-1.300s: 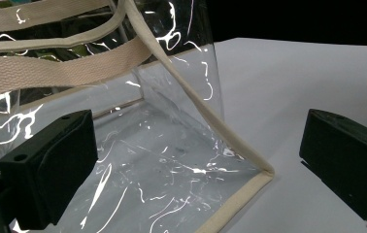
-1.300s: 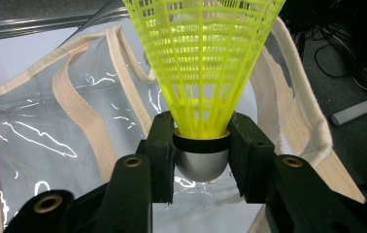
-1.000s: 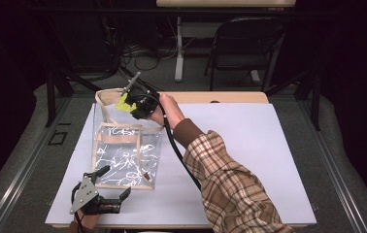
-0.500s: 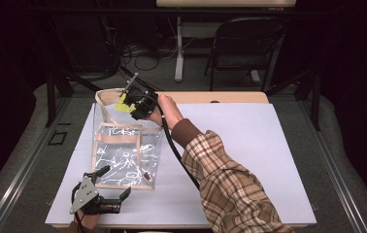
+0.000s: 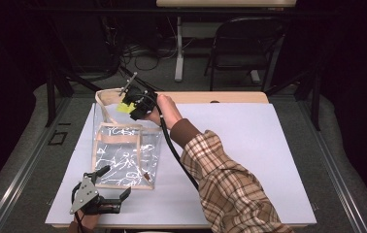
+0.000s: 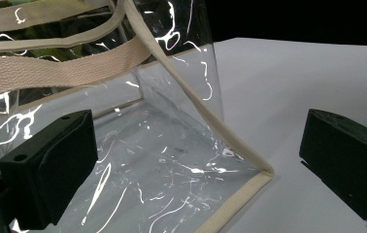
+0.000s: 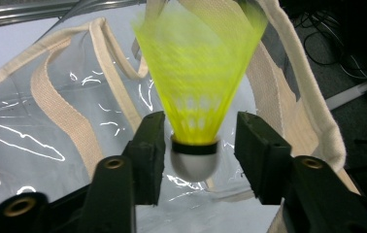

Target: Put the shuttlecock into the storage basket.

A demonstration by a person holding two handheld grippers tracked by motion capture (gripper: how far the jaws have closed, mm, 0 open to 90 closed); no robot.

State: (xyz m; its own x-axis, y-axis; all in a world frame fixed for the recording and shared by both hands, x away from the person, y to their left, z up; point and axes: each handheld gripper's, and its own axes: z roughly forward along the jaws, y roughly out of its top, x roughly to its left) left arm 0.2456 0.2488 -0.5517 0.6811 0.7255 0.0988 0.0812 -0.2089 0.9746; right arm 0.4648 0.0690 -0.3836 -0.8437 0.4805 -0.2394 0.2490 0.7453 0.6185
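**op:** Running this remotely; white table [image 5: 249, 145], dark room, folding chair [image 5: 249, 48] behind.

**reply:** anything change?

**op:** hands stayed put; right gripper [image 7: 198, 141] jaws just opened, so the yellow shuttlecock [image 7: 198, 82] sits loose between them over the clear tote bag [image 5: 123, 150]; can't see anything inside; left gripper [image 6: 196, 160] gapes at its corner.

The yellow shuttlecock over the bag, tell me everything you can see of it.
The shuttlecock has a bright yellow, net-like plastic skirt that flares wide, a thin black band below it and a rounded white base. It is blurred, as if moving. It sits between the jaws of the right tool, which have just been opening; gaps show on both sides of the base, so the pads no longer press it. Behind it lies the clear plastic bag with beige webbing straps, above whose open top it hangs in the high view.
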